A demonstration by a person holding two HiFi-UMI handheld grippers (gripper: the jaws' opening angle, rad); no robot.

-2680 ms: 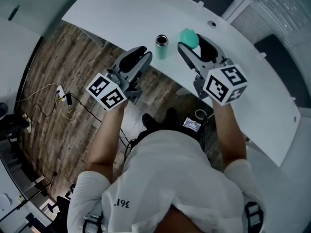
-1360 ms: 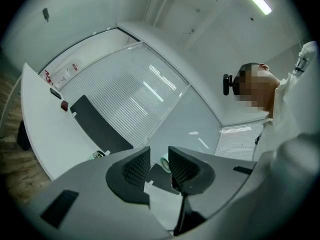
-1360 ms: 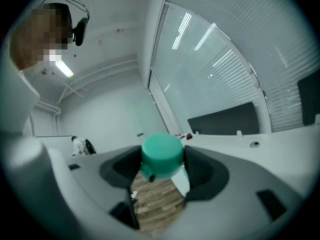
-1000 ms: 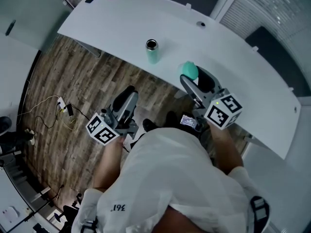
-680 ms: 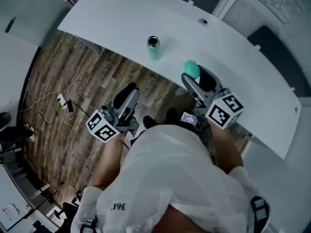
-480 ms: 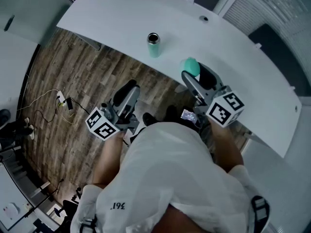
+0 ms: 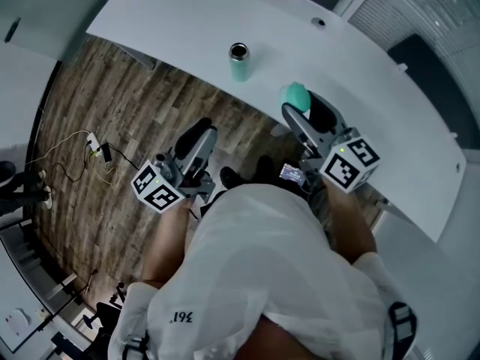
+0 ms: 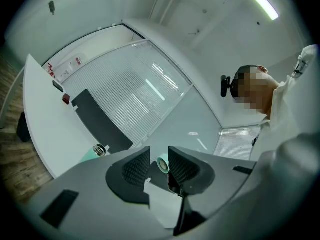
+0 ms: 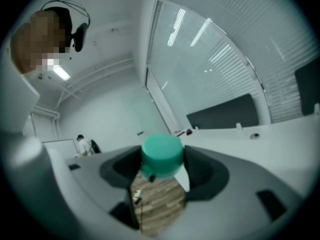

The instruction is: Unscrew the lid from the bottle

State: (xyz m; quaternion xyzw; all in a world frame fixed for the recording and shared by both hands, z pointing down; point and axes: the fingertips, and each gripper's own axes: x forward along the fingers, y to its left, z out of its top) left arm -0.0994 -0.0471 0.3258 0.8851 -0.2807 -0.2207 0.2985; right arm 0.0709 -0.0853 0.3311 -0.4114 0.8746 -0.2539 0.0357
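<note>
Left tongs lowered, white table, plank floor

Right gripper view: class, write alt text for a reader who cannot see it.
The right gripper holds a green lid clamped between its two dark jaws, seen close up. Wooden floor shows below the lid, and a white table stretches away on the right.

1. My head camera looks steeply down from above my shoulders onto the curved white table and the wood-plank floor.
2. My left gripper camera: close behind the jaws, tilted up, sharing that table.
3. My right gripper camera: likewise close, roughly level, same table.
</note>
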